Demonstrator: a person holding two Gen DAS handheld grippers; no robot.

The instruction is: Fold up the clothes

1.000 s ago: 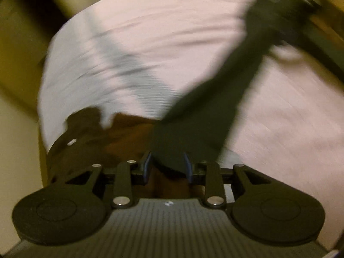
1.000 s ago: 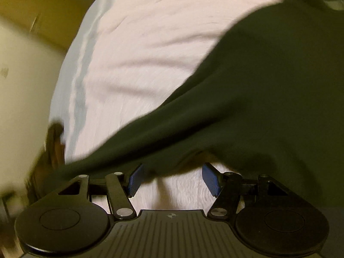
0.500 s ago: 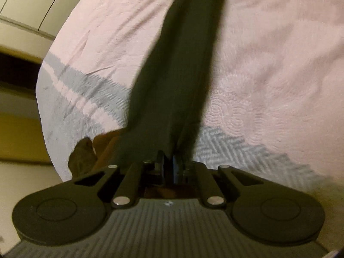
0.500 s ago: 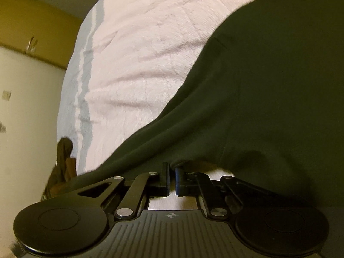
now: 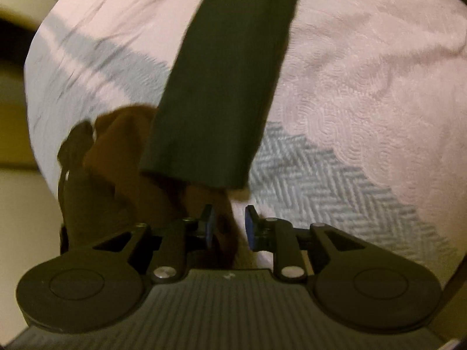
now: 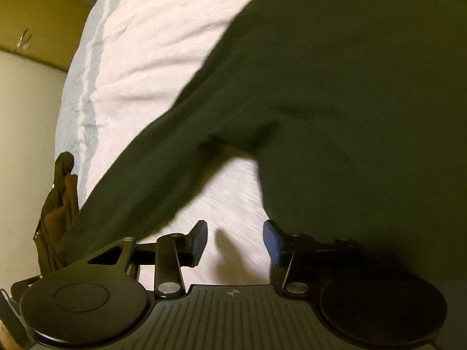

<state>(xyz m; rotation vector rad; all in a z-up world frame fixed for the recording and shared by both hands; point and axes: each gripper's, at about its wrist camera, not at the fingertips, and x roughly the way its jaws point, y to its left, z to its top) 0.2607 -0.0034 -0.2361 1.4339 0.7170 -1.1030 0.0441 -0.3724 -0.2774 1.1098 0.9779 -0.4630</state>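
A dark green long-sleeved top lies on the pink bedspread (image 5: pixel 364 87). In the left wrist view its sleeve (image 5: pixel 221 81) runs straight down the picture, and the cuff ends just ahead of my left gripper (image 5: pixel 229 227). That gripper's jaws are opening and no longer touch the sleeve; only brown cloth shows behind the gap. In the right wrist view the top's body (image 6: pixel 350 87) fills the right side, with a sleeve (image 6: pixel 140 186) slanting to the lower left. My right gripper (image 6: pixel 236 239) sits below the armpit, its jaws opening over bare bedspread (image 6: pixel 146 58).
A brown garment (image 5: pixel 116 160) is bunched at the bed's edge by the cuff; it also hangs at the left (image 6: pixel 61 204) in the right wrist view. A grey-blue herringbone band (image 5: pixel 321 180) borders the bedspread. Beyond the edge are a pale floor and yellow-brown furniture (image 6: pixel 35 14).
Half a second ago both grippers were shut on the green top. Both have let go and opened. The cuff now lies free ahead of the left gripper, and the right gripper has drawn back.
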